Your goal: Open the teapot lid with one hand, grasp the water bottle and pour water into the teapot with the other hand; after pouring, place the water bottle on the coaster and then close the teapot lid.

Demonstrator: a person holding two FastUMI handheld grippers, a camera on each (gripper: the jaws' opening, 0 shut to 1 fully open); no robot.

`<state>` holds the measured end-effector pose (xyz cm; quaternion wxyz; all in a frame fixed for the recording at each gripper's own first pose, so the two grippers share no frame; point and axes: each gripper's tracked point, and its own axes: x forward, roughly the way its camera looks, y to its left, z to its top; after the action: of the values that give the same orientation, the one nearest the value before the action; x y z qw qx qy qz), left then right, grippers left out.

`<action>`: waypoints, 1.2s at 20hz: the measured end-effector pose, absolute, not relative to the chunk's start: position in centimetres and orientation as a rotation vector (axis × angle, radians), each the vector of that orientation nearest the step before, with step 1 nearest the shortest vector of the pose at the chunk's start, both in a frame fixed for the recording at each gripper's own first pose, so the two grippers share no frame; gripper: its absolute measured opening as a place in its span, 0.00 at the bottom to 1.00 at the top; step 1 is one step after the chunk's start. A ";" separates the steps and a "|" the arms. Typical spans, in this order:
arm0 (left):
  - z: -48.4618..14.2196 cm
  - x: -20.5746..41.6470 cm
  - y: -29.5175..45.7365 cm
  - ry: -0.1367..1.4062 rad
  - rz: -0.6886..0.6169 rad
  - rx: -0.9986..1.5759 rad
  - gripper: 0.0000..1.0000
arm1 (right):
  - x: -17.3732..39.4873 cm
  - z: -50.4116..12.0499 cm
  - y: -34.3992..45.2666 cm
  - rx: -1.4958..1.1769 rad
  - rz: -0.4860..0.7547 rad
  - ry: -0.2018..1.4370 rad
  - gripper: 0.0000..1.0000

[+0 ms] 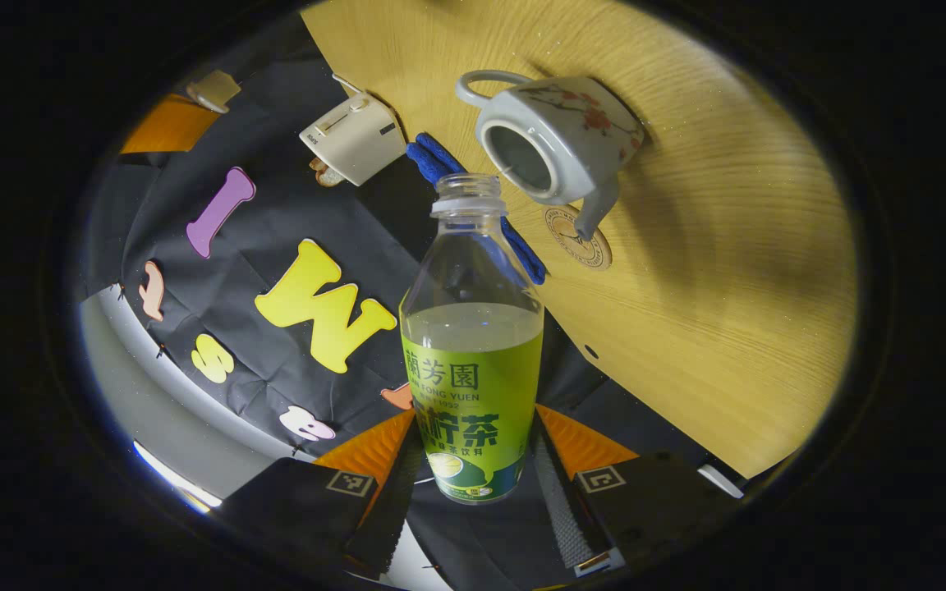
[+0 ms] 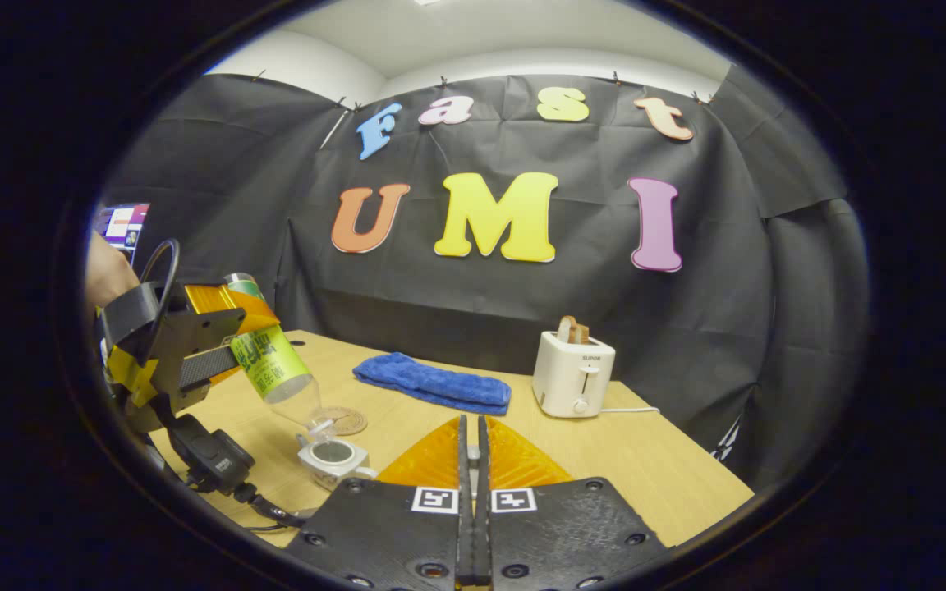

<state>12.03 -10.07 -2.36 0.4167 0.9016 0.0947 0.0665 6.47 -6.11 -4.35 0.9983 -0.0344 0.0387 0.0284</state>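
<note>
The left gripper [image 1: 473, 484] is clamped on the lower body of the water bottle [image 1: 473, 353], a finger pressing each side of its green label. The bottle is clear plastic, uncapped, roughly half full of pale liquid. In the right gripper view the same bottle [image 2: 272, 361] is tipped mouth-down directly over the teapot [image 2: 333, 460], held by the left gripper [image 2: 185, 361] with a hand [image 2: 107, 275] behind it. The teapot [image 1: 555, 139] is white with a red blossom pattern, its round mouth uncovered. Just beside the teapot lies the round coaster [image 1: 580, 238], and beyond it a folded blue towel [image 2: 432, 382]; farther from the teapot stands a white toaster [image 2: 573, 373]. The right gripper [image 2: 470, 492] has its fingers pressed together, holding nothing visible.
</note>
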 end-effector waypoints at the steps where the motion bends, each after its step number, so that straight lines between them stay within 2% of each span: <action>1: -2.3 12.0 -10.1 0.233 0.170 2.273 0.75 | 6.4 -4.3 -6.2 -0.069 0.058 0.076 0.00; 13: -2.3 11.9 -10.1 0.184 0.168 2.232 0.75 | 6.9 -5.0 -6.8 -0.067 0.050 0.091 0.00; 17: -4.8 12.3 -7.6 0.212 0.112 2.035 0.75 | 7.2 -5.6 -7.0 -0.050 0.044 0.108 0.00; 18: -5.5 12.4 -7.1 0.227 0.102 1.957 0.71 | 7.2 -5.7 -7.0 -0.054 0.041 0.110 0.00; 19: -6.4 12.4 -6.2 0.247 0.090 1.869 0.74 | 7.2 -5.7 -7.2 -0.062 0.033 0.111 0.00; 24: -8.6 12.4 -4.2 0.290 0.065 1.505 0.75 | 7.8 -6.6 -7.2 -0.083 0.014 0.133 0.00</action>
<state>12.37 -4.25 -8.60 0.7200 0.6808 0.1313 0.0294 7.78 -7.20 -6.62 0.9969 -0.0414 0.0663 0.0070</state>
